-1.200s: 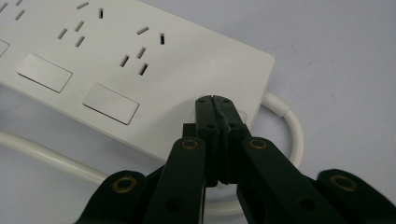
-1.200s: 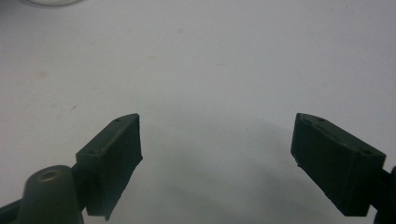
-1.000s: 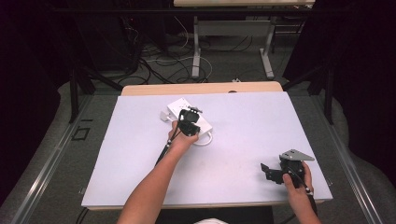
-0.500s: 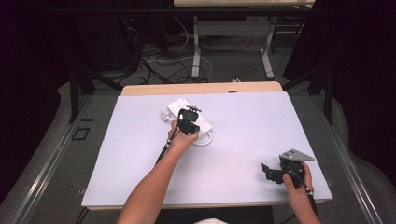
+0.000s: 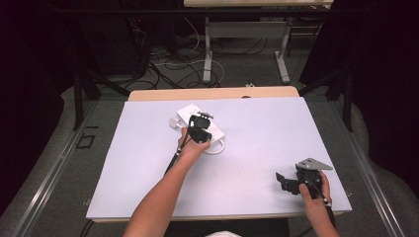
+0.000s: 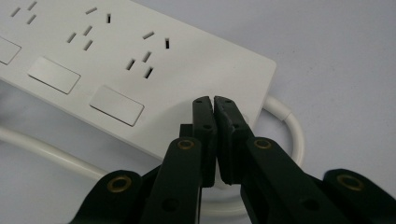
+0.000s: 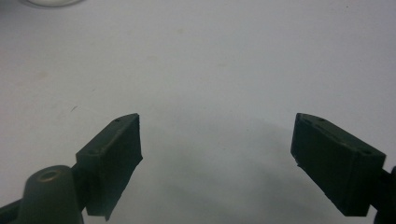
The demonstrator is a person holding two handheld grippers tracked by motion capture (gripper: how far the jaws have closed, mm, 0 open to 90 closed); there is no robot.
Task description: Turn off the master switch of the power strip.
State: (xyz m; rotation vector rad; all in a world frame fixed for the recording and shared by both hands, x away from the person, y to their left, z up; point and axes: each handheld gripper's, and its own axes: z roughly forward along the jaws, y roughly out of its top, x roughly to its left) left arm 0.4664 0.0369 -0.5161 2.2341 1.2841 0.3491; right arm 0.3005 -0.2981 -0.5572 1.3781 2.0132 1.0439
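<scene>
Toward the far left of the white worktop (image 5: 257, 148) lies a white power strip (image 6: 140, 70), flat, sockets and switches up, its cord (image 6: 285, 126) looping out from the near end. Left tongs (image 6: 214, 100) sit over that end of the strip – jaws pressed together with only a thin slit between them and nothing caught there, tips right at the strip's near edge. Right tongs (image 5: 285, 181) rest near the worktop's right front corner, well apart from the strip – jaws spread wide over bare surface, holding nothing.
</scene>
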